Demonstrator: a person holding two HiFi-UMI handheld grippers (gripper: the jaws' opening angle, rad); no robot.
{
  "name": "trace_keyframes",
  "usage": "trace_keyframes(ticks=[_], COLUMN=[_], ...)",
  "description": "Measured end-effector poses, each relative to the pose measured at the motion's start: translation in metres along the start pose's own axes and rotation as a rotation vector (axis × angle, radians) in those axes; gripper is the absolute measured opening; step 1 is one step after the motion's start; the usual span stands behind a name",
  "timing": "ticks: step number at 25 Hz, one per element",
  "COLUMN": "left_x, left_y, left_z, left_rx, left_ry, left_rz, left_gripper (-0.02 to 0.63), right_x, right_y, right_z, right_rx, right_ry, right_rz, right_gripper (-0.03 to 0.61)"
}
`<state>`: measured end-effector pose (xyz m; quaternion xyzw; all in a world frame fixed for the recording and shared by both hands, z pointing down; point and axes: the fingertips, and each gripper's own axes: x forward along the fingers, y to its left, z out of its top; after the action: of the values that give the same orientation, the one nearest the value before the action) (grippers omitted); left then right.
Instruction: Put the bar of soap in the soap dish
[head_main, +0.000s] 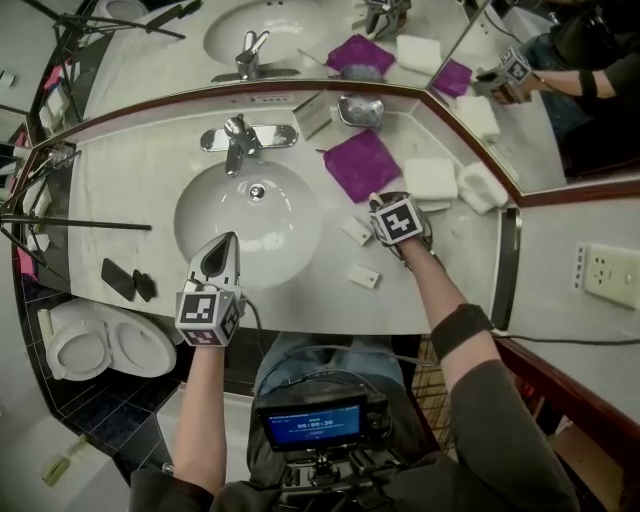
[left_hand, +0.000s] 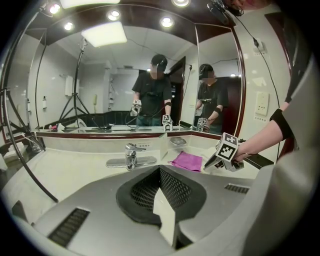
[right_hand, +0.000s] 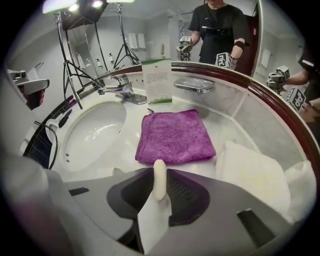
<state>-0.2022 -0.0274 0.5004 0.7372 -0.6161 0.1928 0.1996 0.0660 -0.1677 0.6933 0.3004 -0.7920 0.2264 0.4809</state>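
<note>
Right tongs (right_hand: 159, 172) are clamped on the bar of soap (right_hand: 159, 181), one pad on each broad face, and the grip looks square. The soap sits on edge in the right gripper view: a slim cream oval with its thin side to the camera. Its long axis runs along the tongs, and its rounded far end pokes out past the tips toward the near hem of the purple cloth (right_hand: 174, 136). From the head view the bar itself is hidden under the marker cube, so whether it touches the tabletop (head_main: 140, 180) cannot be told. That gripper is tipped steeply down, just off the cloth's near corner, with the white towels (right_hand: 252, 170) on its right.

Over to the soap dish (right_hand: 194, 85): shiny metal, at the back of the tabletop against the mirror (head_main: 300, 40), beyond the far edge of the cloth and well apart from the soap. A printed card (right_hand: 157, 81) stands upright just left of it.

Left tongs (left_hand: 160, 170) are pressed together with nothing between them. In the head view they hang over the front rim of the sink basin (head_main: 250, 225), and their own view looks toward the faucet (left_hand: 131, 156).
</note>
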Motion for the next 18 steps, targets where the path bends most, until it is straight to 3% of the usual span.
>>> trace_keyframes(ticks=[7,18], left_x=[0.002,0.023], left_y=[0.008,0.012], left_z=[0.004,0.018], left_rx=[0.006,0.055], left_ry=[0.002,-0.002], left_rz=[-0.007,-0.045], left_gripper=[0.001,0.0], right_x=[-0.01,-0.045], right_y=[-0.003,0.008], right_z=[-0.009,0.054], right_rx=[0.211,0.669], right_ry=[-0.033,-0.339], right_rz=[0.004,0.158], right_gripper=[0.098,0.098])
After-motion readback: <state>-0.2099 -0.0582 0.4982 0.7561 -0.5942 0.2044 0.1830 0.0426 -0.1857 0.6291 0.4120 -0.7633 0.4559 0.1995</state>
